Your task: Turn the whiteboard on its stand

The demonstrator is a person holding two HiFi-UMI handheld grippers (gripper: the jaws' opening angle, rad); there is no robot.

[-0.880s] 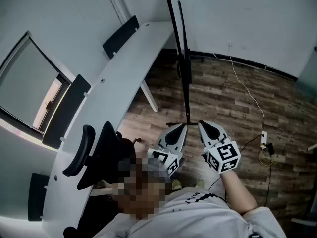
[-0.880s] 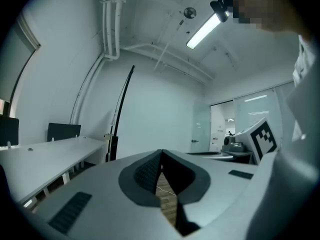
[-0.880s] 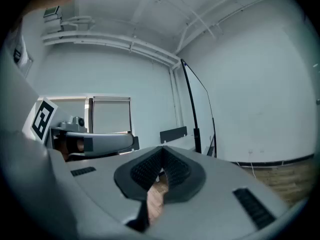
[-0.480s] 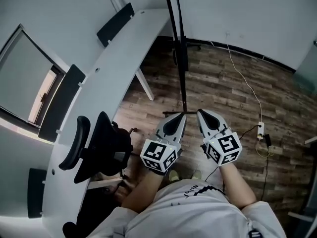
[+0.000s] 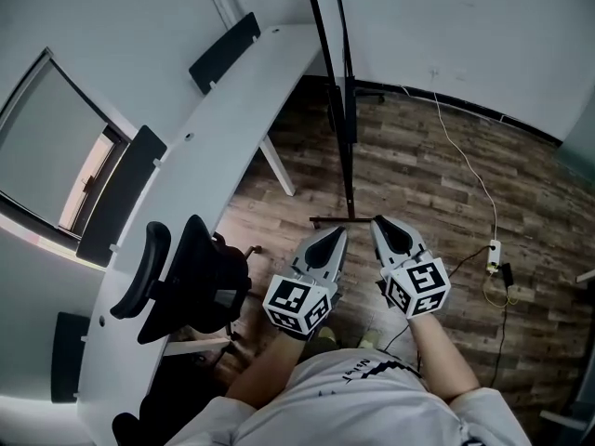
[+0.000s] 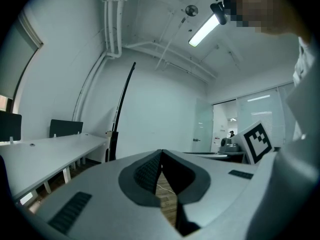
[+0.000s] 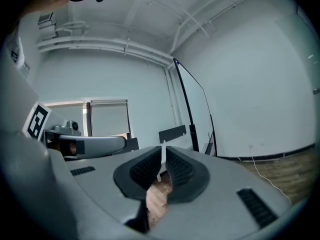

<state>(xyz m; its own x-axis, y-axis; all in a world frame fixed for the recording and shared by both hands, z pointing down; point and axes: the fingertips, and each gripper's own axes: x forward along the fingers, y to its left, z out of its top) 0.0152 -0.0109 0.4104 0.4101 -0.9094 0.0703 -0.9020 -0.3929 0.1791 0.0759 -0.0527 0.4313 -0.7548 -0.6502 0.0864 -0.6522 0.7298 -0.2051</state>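
The whiteboard (image 5: pixel 345 110) stands edge-on ahead of me, a thin black-framed panel running down to its stand's foot (image 5: pixel 339 219) on the wood floor. My left gripper (image 5: pixel 335 235) and right gripper (image 5: pixel 379 223) are held side by side just short of that foot. Both are shut with nothing between the pads and touch nothing. In the left gripper view the board's black edge (image 6: pixel 121 101) rises beyond the shut left gripper (image 6: pixel 161 154). In the right gripper view the board (image 7: pixel 197 114) stands past the shut right gripper (image 7: pixel 164 151).
A long white desk (image 5: pixel 214 156) with black divider panels (image 5: pixel 223 52) runs along the left. A black office chair (image 5: pixel 191 277) stands close at my left. A power strip (image 5: pixel 494 258) with a white cable lies on the floor to the right.
Both grippers stayed shut and side by side, drifting only slightly. The head view shifted a little. The whiteboard has not visibly turned.
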